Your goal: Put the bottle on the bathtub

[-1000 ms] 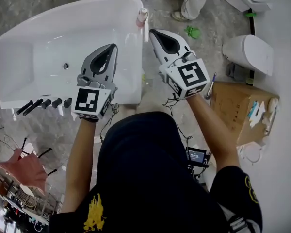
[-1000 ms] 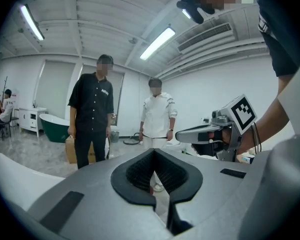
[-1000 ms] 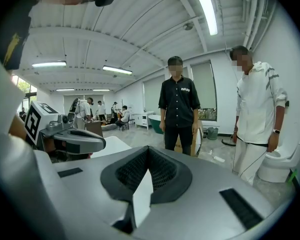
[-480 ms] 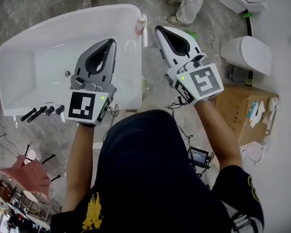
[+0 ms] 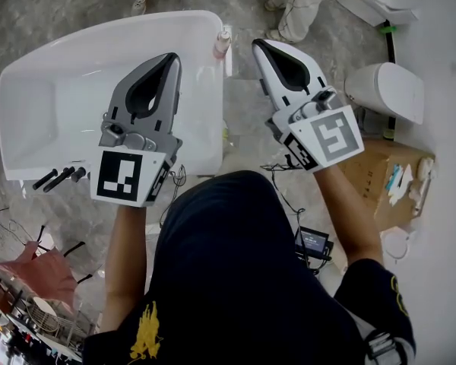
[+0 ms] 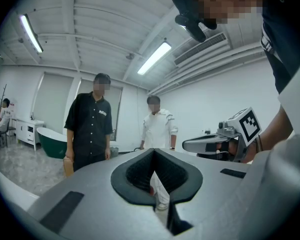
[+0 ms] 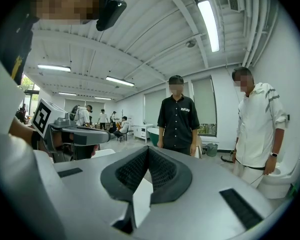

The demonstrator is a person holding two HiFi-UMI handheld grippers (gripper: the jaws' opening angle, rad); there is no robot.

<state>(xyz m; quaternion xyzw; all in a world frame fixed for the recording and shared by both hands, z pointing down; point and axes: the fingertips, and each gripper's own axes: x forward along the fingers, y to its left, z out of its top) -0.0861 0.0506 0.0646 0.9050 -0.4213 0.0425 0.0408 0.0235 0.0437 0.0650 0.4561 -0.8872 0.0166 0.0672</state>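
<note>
A small pink bottle (image 5: 223, 42) stands upright on the near right corner of the white bathtub's rim (image 5: 118, 30). My left gripper (image 5: 172, 56) hangs high over the tub's right half, shut and empty, its tips meeting (image 6: 153, 151). My right gripper (image 5: 257, 44) is held to the right of the tub, just right of the bottle and well above it, also shut with nothing in it (image 7: 148, 148). Both point about level, so neither gripper view shows the tub or the bottle.
Black tap fittings (image 5: 58, 177) sit on the tub's near left rim. A white toilet (image 5: 385, 88) and a cardboard box (image 5: 380, 175) stand to the right. A small screen device (image 5: 313, 242) lies on the floor. Two people (image 6: 88, 124) (image 6: 157, 129) stand ahead.
Both grippers have risen toward the head camera and look larger, still shut. The bottle has stayed on the tub's corner.
</note>
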